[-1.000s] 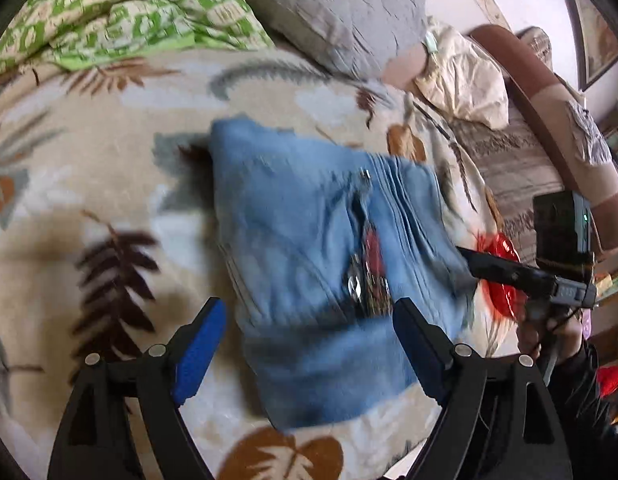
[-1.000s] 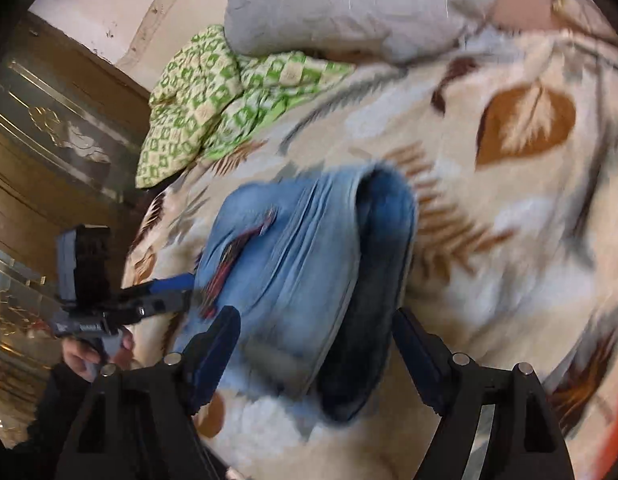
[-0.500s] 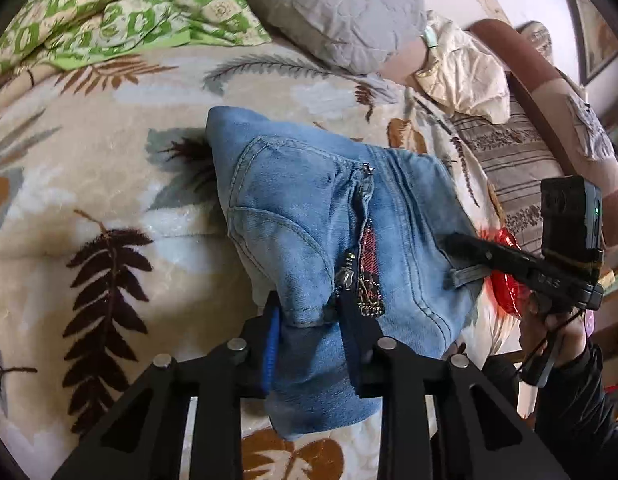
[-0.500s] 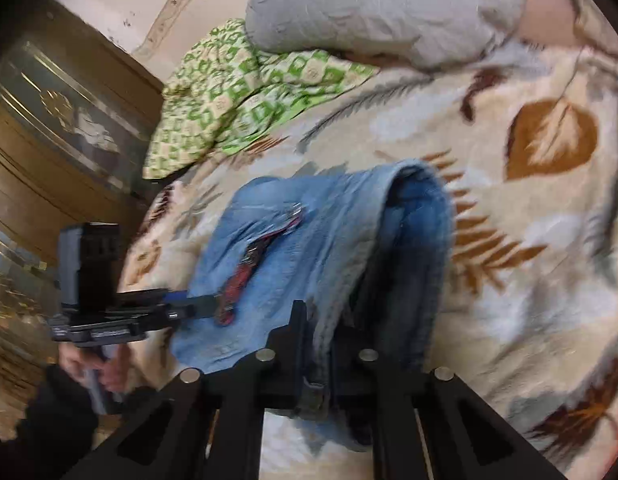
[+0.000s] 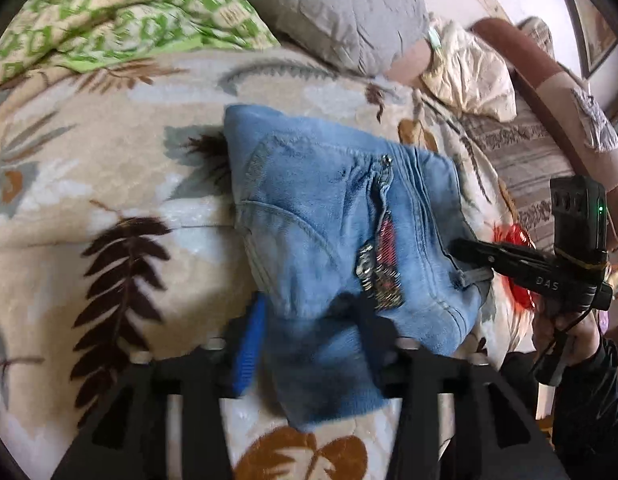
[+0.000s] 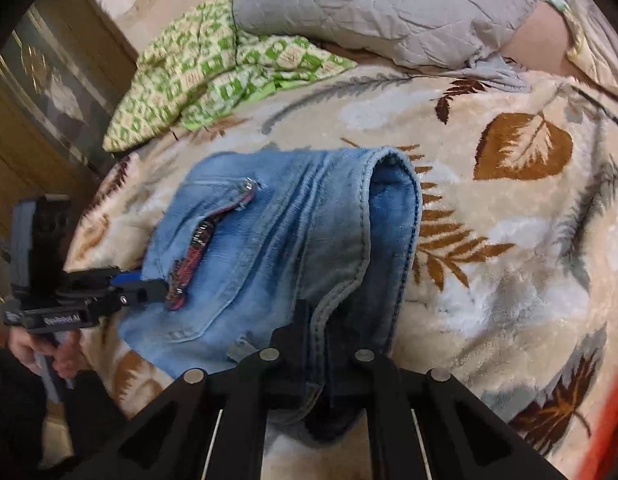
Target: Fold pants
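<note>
Bed [image 5: 109,200] with a beige leaf-print blanket; grey pillow [image 5: 309,4] and green patterned cloth [image 5: 121,16] at the far end. Folded blue jeans [image 5: 329,216] lie mid-blanket, sequin trim up. Left claw [image 5: 309,344] straddles the near edge of the jeans, jaws opening, denim between them, blue pad [image 5: 249,348] beside the cloth (pad contact unclear, blurred). Right claw [image 6: 313,344] is clamped tight on the jeans' [image 6: 269,240] near edge by the waistband seam. Each view shows the other claw at the opposite side of the jeans.
</note>
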The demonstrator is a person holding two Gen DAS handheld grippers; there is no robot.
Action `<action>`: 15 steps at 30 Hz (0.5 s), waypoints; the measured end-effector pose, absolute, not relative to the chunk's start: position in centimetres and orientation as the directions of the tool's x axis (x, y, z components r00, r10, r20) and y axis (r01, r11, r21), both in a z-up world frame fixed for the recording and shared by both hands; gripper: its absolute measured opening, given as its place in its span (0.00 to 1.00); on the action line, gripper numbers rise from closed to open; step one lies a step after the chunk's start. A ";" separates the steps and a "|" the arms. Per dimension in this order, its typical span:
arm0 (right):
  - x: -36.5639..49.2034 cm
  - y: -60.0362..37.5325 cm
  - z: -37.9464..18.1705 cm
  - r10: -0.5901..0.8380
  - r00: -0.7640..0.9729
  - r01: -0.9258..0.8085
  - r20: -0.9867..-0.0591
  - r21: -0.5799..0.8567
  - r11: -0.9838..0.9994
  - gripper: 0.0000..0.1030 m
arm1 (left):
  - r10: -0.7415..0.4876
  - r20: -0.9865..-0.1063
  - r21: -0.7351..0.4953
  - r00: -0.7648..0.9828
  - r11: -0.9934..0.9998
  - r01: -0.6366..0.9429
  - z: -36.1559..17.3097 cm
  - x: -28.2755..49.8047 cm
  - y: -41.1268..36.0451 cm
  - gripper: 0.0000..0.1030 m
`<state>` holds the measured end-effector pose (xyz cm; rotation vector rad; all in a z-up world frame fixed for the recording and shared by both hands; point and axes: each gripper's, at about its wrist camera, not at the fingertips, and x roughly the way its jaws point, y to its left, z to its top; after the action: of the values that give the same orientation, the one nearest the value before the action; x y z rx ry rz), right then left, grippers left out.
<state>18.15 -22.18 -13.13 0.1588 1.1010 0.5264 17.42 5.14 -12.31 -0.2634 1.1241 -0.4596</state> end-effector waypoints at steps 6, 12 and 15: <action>16.8 -24.0 -12.0 0.554 0.311 -0.289 -0.772 0.478 0.829 0.20 | -0.493 -0.763 -0.357 0.418 0.861 0.363 -9.3 13.2 4.4 0.69; 15.6 -23.9 -13.1 0.607 0.292 -0.266 -0.739 0.547 0.794 0.63 | -0.361 -0.808 -0.093 0.465 0.859 0.504 -10.5 10.7 1.1 0.69; 15.1 -23.0 -12.9 0.605 0.300 -0.297 -0.737 0.530 0.794 0.63 | -0.285 -0.801 0.037 0.526 0.854 0.519 -11.2 10.4 0.3 0.58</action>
<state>15.15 -23.02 -12.93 0.3196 1.1153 0.6118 10.35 0.28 -11.16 0.2875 0.8962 -0.4885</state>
